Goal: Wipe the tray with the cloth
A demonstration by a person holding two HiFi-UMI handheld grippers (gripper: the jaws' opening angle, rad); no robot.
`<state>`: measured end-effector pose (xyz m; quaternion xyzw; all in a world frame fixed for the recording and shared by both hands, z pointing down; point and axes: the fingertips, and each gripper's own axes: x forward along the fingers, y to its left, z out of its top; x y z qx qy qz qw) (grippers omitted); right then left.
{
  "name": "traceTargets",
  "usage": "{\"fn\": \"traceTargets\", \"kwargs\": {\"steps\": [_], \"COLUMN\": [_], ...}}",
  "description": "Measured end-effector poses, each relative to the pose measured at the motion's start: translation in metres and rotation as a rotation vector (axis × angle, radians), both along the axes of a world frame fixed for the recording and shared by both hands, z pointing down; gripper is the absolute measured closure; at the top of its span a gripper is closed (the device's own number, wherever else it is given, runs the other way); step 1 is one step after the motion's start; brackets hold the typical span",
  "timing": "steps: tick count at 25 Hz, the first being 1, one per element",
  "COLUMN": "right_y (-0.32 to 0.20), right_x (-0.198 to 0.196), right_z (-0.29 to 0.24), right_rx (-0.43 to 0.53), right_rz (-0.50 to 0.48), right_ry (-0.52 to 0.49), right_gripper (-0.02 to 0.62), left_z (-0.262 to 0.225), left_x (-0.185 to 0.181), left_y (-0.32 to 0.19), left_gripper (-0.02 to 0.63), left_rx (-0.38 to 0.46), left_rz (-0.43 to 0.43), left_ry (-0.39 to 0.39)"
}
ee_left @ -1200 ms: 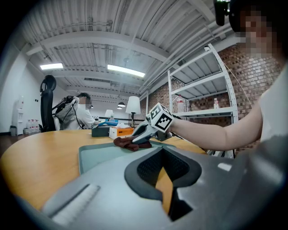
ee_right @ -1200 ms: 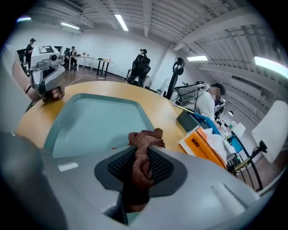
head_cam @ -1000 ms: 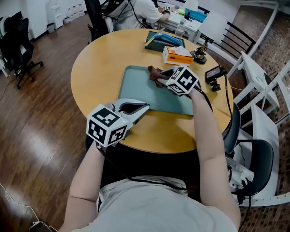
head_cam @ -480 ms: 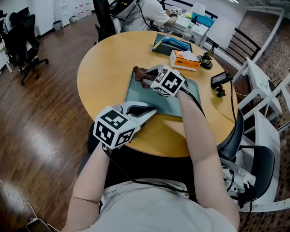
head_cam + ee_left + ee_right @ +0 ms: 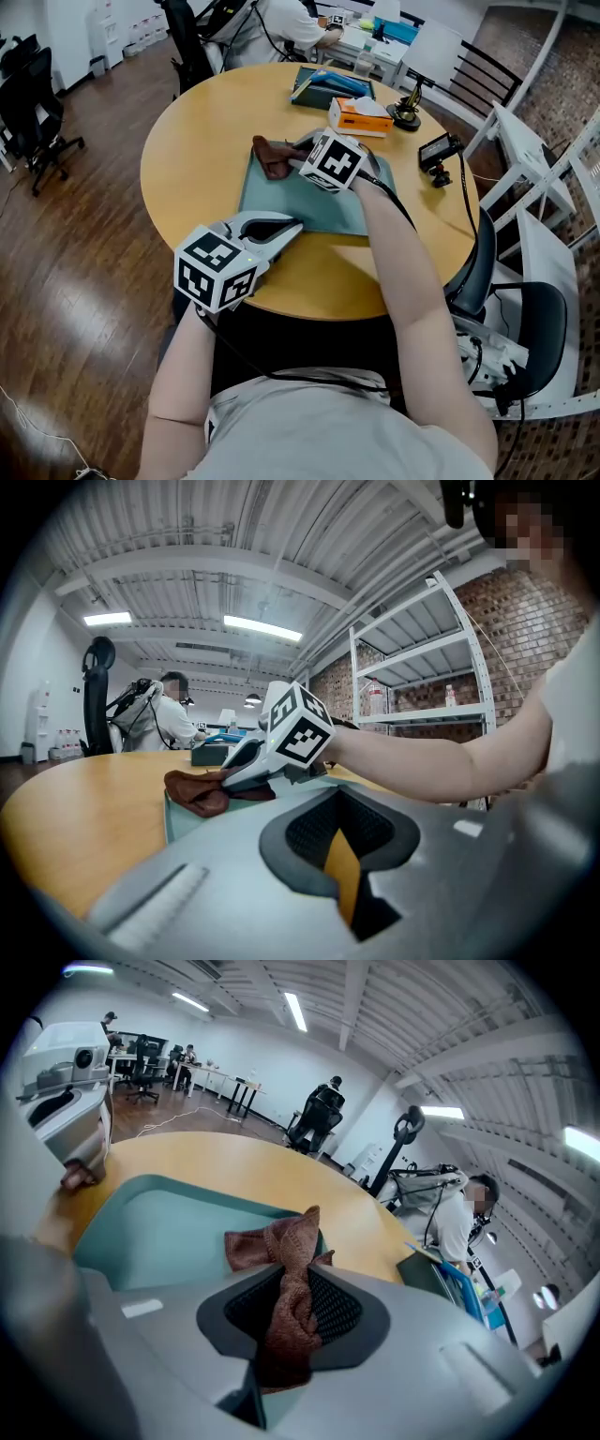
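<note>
Open office-workshop: office chair [image 5: 37, 108], metal shelving [image 5: 417, 672], brick wall [image 5: 511, 621], person at desk [image 5: 281, 23].

On the round wooden table [image 5: 197, 159], far from me, I see an orange box [image 5: 359, 117] and a dark box of blue items [image 5: 330, 86] just beyond it. A small camera on a stand [image 5: 438, 152] sits near the right edge. A black office chair [image 5: 33, 98] stands far left.

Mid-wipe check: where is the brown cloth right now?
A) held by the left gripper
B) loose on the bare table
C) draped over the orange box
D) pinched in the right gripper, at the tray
D: the cloth sits clamped between the jaws of the right gripper, over the tray.
</note>
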<state>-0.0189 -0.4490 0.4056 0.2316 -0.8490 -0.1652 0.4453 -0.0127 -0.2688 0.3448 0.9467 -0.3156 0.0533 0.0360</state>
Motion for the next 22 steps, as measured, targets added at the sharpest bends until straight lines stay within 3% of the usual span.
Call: {"fn": "traceTargets", "kwargs": {"steps": [11,18,22], "right_y": [-0.016,-0.026,-0.027], "right_x": [0.102,0.169,0.185], "right_z": [0.006,0.001,0.005], "right_rx": [-0.018,-0.013,-0.002], "right_rz": [0.193,0.387,0.416], "right_ry": [-0.005,-0.032,-0.050], "right_gripper": [0.517,0.517,0.517], "left_z": [0.001,-0.002,-0.002], "left_x": [0.001,0.001,0.002], "left_y": [-0.001,0.001,-0.001], "left_gripper": [0.606,0.606,0.606], "left_rx": [0.000,0.000,-0.001], "left_rz": [-0.001,-0.001,0.000], "left_ry": [0.005,0.001,0.002]}}
